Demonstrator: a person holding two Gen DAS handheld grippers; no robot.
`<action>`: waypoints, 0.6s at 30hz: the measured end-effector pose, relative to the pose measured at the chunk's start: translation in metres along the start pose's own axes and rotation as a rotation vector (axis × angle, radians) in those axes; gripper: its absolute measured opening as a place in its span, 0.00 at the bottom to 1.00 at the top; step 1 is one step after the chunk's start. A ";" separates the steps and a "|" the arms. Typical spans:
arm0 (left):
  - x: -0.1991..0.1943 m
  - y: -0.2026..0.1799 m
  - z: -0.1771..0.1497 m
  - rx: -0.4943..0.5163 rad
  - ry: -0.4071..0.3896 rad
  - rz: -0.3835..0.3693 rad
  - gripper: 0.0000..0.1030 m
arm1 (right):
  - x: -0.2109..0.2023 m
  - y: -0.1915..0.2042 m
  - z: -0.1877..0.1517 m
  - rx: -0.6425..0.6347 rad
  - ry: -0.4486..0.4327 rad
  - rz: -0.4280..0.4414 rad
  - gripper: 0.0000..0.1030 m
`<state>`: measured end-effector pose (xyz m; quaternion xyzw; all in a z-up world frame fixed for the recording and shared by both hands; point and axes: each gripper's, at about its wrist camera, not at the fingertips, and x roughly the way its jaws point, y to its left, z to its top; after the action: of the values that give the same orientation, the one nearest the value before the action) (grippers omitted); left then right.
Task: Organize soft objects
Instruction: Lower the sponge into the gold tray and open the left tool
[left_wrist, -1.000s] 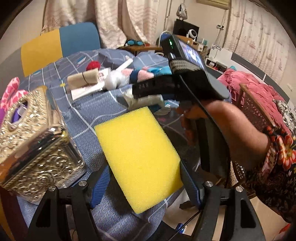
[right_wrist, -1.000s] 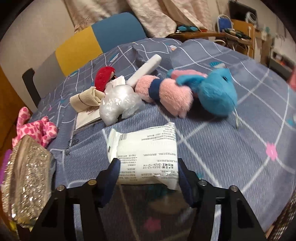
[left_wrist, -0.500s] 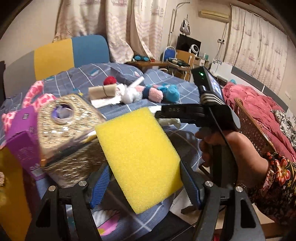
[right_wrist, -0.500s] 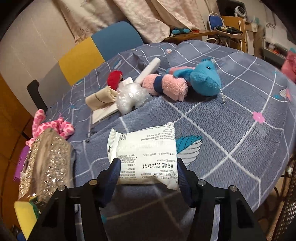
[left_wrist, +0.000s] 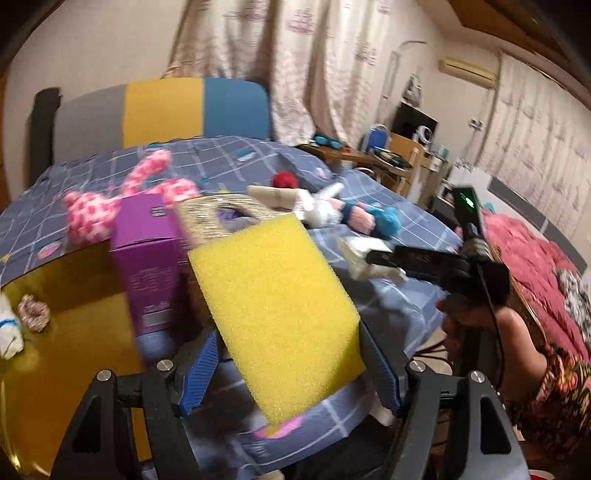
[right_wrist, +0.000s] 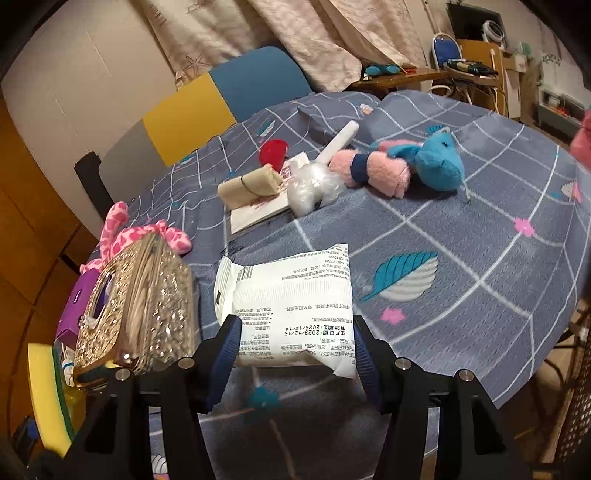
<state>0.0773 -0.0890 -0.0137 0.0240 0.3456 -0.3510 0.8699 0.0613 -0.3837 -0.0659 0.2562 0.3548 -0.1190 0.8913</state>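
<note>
My left gripper (left_wrist: 288, 373) is shut on a yellow sponge (left_wrist: 275, 314) and holds it above the near edge of the table. My right gripper (right_wrist: 295, 354) is shut on a white printed soft pack (right_wrist: 291, 306), held above the grey-blue checked tablecloth (right_wrist: 461, 258). The sponge's edge also shows at the far left of the right wrist view (right_wrist: 44, 391). A blue and pink plush toy (right_wrist: 413, 166), a clear plastic bag (right_wrist: 314, 186), a beige cloth roll (right_wrist: 251, 184) and a red plush ball (right_wrist: 273, 151) lie further back on the cloth. A pink spotted plush (left_wrist: 122, 199) lies at the left.
A gold ornate tissue box (right_wrist: 140, 306) stands left of the pack, with a purple box (left_wrist: 147, 258) beside it. A bare golden table surface (left_wrist: 66, 332) at left holds a scrunchie (left_wrist: 33, 312). A tricolour chair back (left_wrist: 162, 107) is behind; clutter and a bed are to the right.
The left gripper has swung left and lifted with the sponge; the purple box and golden surface come into view. The right gripper has pulled back slightly with the pack.
</note>
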 end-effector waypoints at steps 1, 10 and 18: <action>-0.003 0.009 0.001 -0.021 0.000 0.003 0.72 | 0.000 0.001 -0.002 0.004 0.004 0.002 0.58; 0.001 0.120 0.015 -0.283 0.033 0.081 0.72 | -0.010 0.015 -0.012 0.022 -0.009 0.007 0.58; 0.031 0.205 0.006 -0.473 0.126 0.159 0.72 | -0.032 0.035 -0.012 0.032 -0.056 0.044 0.58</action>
<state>0.2255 0.0457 -0.0692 -0.1314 0.4684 -0.1889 0.8530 0.0453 -0.3474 -0.0379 0.2746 0.3220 -0.1120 0.8991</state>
